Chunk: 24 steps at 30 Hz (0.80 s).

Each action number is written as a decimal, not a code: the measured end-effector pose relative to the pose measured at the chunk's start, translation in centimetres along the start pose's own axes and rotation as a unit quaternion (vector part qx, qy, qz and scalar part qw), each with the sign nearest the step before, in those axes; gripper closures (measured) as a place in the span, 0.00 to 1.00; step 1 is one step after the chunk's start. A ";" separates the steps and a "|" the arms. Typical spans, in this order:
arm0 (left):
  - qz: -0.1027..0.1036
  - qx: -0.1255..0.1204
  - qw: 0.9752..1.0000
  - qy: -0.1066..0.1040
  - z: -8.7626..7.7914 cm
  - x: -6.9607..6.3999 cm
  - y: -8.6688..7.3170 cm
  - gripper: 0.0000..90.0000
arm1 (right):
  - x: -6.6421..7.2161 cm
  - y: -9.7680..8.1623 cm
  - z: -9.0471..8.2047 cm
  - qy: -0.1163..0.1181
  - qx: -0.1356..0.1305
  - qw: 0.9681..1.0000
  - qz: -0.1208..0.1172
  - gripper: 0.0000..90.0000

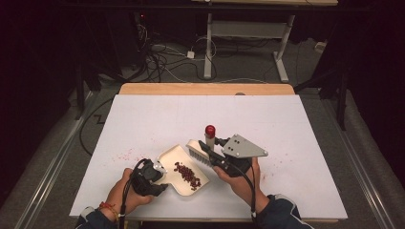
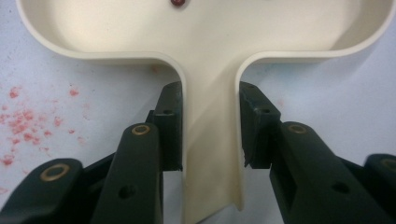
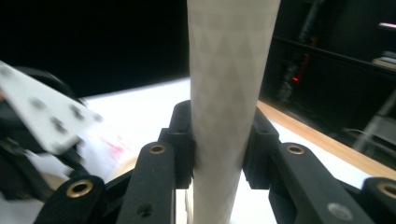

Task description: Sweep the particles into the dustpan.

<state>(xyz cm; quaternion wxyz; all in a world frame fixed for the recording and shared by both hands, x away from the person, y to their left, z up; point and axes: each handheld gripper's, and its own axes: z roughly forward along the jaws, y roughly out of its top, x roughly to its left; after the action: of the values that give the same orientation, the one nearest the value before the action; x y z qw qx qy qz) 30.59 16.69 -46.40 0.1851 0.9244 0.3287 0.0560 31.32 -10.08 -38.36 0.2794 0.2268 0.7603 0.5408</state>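
We see a cream dustpan point(image 1: 173, 157) with dark red beans point(image 1: 186, 174) in it. Our brush point(image 1: 199, 151) is white with a red tip, and its handle point(image 3: 228, 93) shows a faint pattern of little triangles. The table point(image 1: 286, 124) is white, with pink and red specks point(image 2: 23, 123) on it. Both grippers have black jaws.

Desk point(image 1: 286, 124) mostly lying open; obstruction sitting near the front centre.
Far half and both side margins are standing free for passage; dustpan point(image 1: 172, 160), brush point(image 1: 203, 151) and red-capped bottle point(image 1: 210, 132) are crowding the near middle, red crumbs point(image 1: 125, 155) littering the left.
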 end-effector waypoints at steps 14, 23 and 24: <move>-0.014 -0.011 1.000 -0.001 0.1 0.2 0.6 0.71 | 1.4 -0.9 2.2 0.038 0.020 0.999 -0.001 0.77; -0.035 -0.013 0.999 0.001 0.5 0.2 1.5 0.71 | 2.7 -0.5 2.4 0.047 0.022 0.999 0.001 0.77; -0.039 -0.015 0.999 0.000 0.5 0.3 1.6 0.71 | 2.7 -0.5 2.4 0.045 0.021 0.999 0.001 0.77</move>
<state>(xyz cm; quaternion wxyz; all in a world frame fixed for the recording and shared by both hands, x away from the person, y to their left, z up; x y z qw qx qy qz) 31.81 15.58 -46.28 0.2007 0.9082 0.3634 0.0540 30.90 -6.79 -39.96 0.2396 0.2089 0.7831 0.5344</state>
